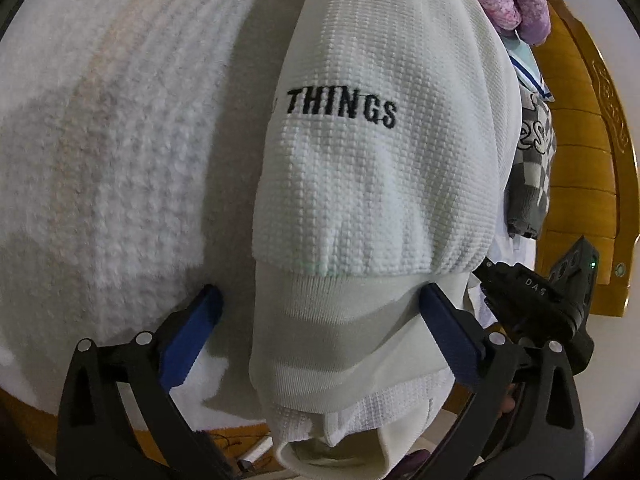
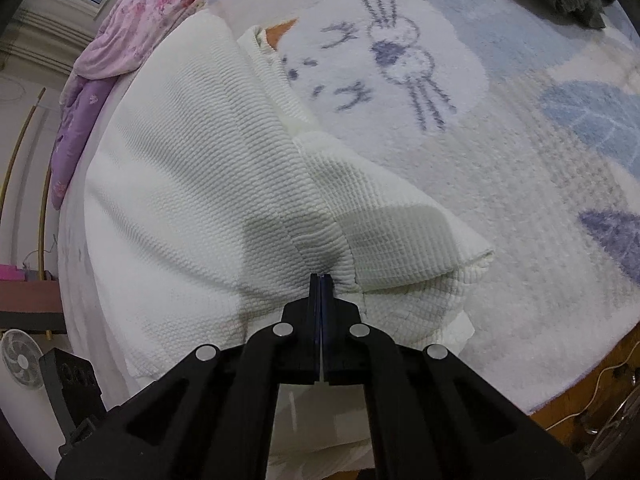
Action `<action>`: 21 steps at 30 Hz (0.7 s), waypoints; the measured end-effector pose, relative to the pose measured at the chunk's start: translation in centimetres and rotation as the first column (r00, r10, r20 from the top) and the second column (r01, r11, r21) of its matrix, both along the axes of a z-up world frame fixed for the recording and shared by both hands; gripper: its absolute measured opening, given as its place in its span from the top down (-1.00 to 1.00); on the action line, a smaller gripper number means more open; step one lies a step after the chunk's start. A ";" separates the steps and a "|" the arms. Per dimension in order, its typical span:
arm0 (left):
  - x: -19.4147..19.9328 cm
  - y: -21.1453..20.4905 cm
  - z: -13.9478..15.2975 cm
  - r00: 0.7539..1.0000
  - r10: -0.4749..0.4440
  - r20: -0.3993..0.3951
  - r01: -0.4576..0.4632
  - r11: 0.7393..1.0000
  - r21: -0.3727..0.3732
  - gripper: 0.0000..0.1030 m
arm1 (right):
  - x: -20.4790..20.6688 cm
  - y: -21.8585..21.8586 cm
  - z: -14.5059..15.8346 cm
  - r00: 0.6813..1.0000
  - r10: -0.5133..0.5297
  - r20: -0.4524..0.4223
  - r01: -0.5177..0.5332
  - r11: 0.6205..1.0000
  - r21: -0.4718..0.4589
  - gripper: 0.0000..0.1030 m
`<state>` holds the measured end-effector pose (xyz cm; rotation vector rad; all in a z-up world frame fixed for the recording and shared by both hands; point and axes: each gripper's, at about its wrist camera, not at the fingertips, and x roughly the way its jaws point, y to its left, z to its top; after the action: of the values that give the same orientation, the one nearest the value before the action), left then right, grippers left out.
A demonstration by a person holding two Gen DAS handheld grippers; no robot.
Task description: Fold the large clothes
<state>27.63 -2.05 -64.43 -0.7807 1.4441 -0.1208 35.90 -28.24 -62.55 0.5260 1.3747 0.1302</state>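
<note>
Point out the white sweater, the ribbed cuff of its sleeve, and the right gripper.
white sweater [image 2: 192, 168]: right wrist view, on the broad waffle-knit body.
ribbed cuff [image 1: 340, 320]: left wrist view, on the smooth band between the open left gripper's blue pads.
right gripper [image 2: 321, 280]: right wrist view, at the closed fingertips pinching the fabric.

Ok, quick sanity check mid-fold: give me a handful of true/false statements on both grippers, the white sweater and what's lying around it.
1. The right gripper is shut on the white sweater. True.
2. The left gripper is clamped shut on fabric. False: its jaws stand wide apart, straddling the ribbed hem.
3. The black lettering on the sweater reads THINGS. True.
4. The sweater lies on a bare wooden floor. False: it lies on a fluffy rug with a cartoon face.
5. A pink and purple quilt lies beyond the sweater. True.
</note>
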 end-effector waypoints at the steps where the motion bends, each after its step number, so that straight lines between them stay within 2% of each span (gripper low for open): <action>1: 0.2 -0.3 -0.1 1.000 0.005 -0.003 -0.005 1.000 0.004 -0.91 | -0.2 -0.1 0.0 1.000 -0.002 0.004 0.002 1.000 0.003 1.00; 4: 0.5 -0.6 0.0 1.000 0.008 -0.014 -0.008 1.000 0.008 -0.79 | -0.4 -0.2 0.3 1.000 -0.012 0.010 0.012 1.000 0.002 1.00; 5: 0.7 -0.9 0.3 1.000 -0.004 -0.002 0.004 1.000 0.001 -0.44 | -0.5 -0.3 0.4 1.000 -0.021 0.012 0.021 1.000 0.009 1.00; 7: 1.4 -1.9 1.0 1.000 -0.027 0.001 0.027 1.000 0.015 -0.27 | -0.2 -0.1 0.7 0.999 -0.033 0.014 0.033 0.999 0.032 1.00; 10: 1.7 -2.2 1.7 0.999 -0.032 -0.006 0.032 0.999 0.036 -0.03 | -0.8 -0.5 1.9 0.999 -0.047 0.016 0.046 0.995 0.085 0.83; 11: 1.8 -2.1 1.8 1.000 -0.022 -0.012 0.022 0.999 0.024 0.12 | -1.4 -1.0 2.6 0.997 -0.076 0.018 0.074 0.989 0.128 0.68; 12: 1.8 -1.7 2.1 1.000 -0.011 -0.017 0.011 1.000 0.010 0.26 | -2.1 -1.5 3.3 0.994 -0.110 0.023 0.104 0.980 0.171 0.42; 13: 1.9 -1.3 2.5 1.000 0.003 -0.025 -0.003 1.000 -0.009 0.32 | -2.6 -1.9 3.9 0.989 -0.142 0.029 0.134 0.973 0.190 0.17; 14: 2.0 -0.9 2.9 0.999 0.015 -0.030 -0.016 0.999 -0.030 0.40 | -3.9 -2.7 4.9 0.977 -0.206 0.046 0.193 0.960 0.204 -0.41; 15: 2.3 -0.9 3.6 1.000 0.016 -0.026 -0.017 0.999 -0.045 0.44 | -4.8 -3.2 5.5 0.966 -0.253 0.061 0.234 0.948 0.216 -0.58; 17: 2.8 -1.0 4.7 1.000 0.000 -0.019 -0.001 0.999 -0.049 0.47 | -7.1 -4.3 5.9 0.931 -0.360 0.050 0.333 0.900 0.281 -0.60; 19: 3.4 -1.0 5.9 1.000 0.004 -0.009 -0.005 0.997 -0.074 0.48 | -9.8 -5.1 4.3 0.881 -0.469 -0.052 0.454 0.811 0.369 -0.65; 21: 3.9 -1.2 6.7 1.000 0.010 -0.001 -0.010 0.996 -0.090 0.49 | -11.6 -4.9 1.6 0.831 -0.520 -0.195 0.549 0.716 0.430 -0.65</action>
<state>31.56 -3.25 -57.71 -0.8618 1.4429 -0.1788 24.34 -33.11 -60.99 1.3387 1.1905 -0.0331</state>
